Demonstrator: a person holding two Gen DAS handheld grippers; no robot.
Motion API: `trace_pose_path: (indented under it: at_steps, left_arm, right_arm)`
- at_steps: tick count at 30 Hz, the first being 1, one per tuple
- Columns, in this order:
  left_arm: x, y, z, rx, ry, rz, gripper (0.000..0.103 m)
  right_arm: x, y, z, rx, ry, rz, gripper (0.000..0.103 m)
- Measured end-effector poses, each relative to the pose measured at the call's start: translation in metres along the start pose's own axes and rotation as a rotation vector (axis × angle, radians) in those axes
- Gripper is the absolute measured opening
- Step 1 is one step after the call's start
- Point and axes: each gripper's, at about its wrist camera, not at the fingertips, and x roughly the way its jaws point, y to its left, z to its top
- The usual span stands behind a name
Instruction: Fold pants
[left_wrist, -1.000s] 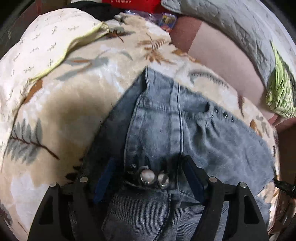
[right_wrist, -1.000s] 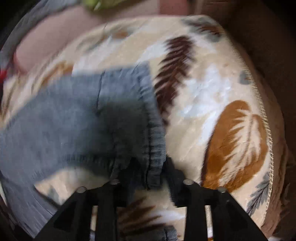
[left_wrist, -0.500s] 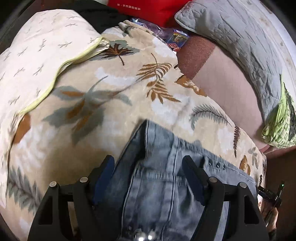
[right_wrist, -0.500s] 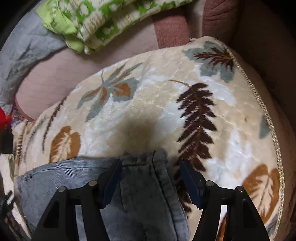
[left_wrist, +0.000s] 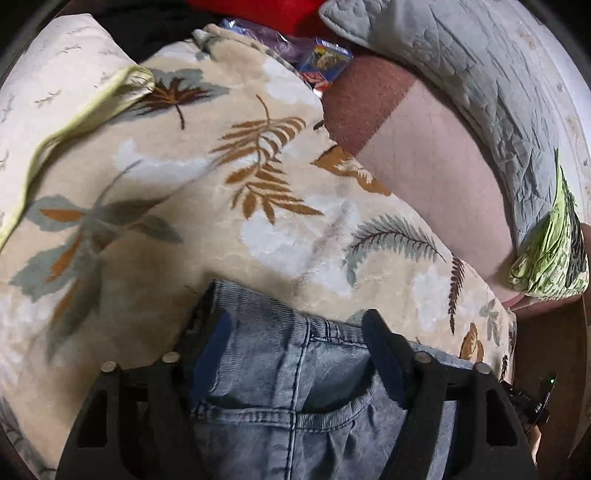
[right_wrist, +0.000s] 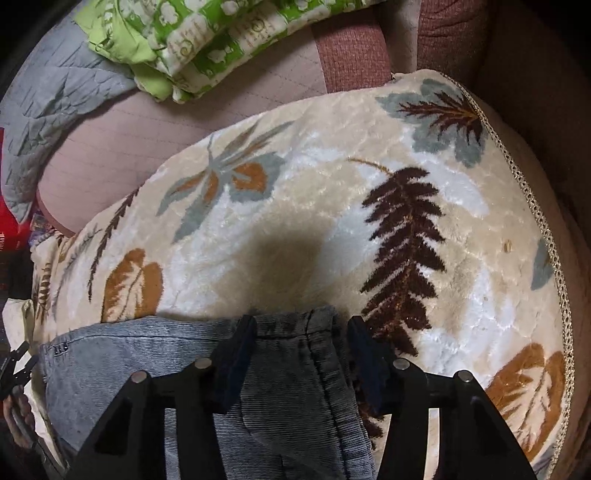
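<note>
Grey-blue denim pants (left_wrist: 280, 373) lie flat on a cream blanket with a leaf pattern (left_wrist: 177, 192). My left gripper (left_wrist: 295, 332) straddles their far edge above a pocket seam. Its jaws are closing, with denim between them that also runs on under the right finger (left_wrist: 384, 350); the pads are not pressing. In the right wrist view, my right gripper (right_wrist: 301, 332) straddles the darker leg hem (right_wrist: 295, 369) of the pants (right_wrist: 147, 354) at its far corner. Its jaws are closing too, with flat cloth between them that continues under the left finger (right_wrist: 232, 354).
The blanket (right_wrist: 332, 221) covers a pinkish-brown sofa seat (left_wrist: 424, 155). A grey quilt (left_wrist: 480, 74) and a green patterned cloth (right_wrist: 207, 40) lie at the back. A cream pillow (left_wrist: 55, 92) is at the left, with red items and packets behind it.
Both grippers have moved forward over the still pants to their far edge. The waist buttons have passed out of the left view. The jaws look slightly narrower.
</note>
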Motion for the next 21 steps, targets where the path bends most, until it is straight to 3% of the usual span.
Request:
trace_pose_path:
  at_steps: [3, 5, 9, 18, 20, 21]
  left_arm:
    - [0.013, -0.003, 0.000, 0.014, 0.040, 0.013, 0.041]
    - [0.018, -0.005, -0.001, 0.027, 0.050, 0.022, 0.034]
    - [0.025, -0.005, -0.001, 0.033, 0.062, 0.041, 0.019]
    - [0.031, -0.004, -0.001, 0.043, 0.072, 0.054, 0.016]
    - [0.032, -0.007, -0.001, 0.053, 0.070, 0.070, 0.015]
    - [0.031, -0.008, -0.001, 0.057, 0.067, 0.073, 0.009]
  right_arm:
    - [0.005, 0.002, 0.002, 0.004, 0.008, 0.018, 0.054]
    - [0.006, 0.007, 0.004, -0.004, 0.008, 0.022, 0.048]
    - [0.012, 0.012, 0.008, -0.006, 0.017, -0.004, 0.048]
    - [0.015, 0.011, 0.008, -0.003, 0.057, -0.020, 0.046]
    - [0.015, 0.014, 0.008, -0.001, 0.031, -0.038, 0.030]
    - [0.015, 0.017, 0.008, -0.017, 0.028, -0.049, 0.022]
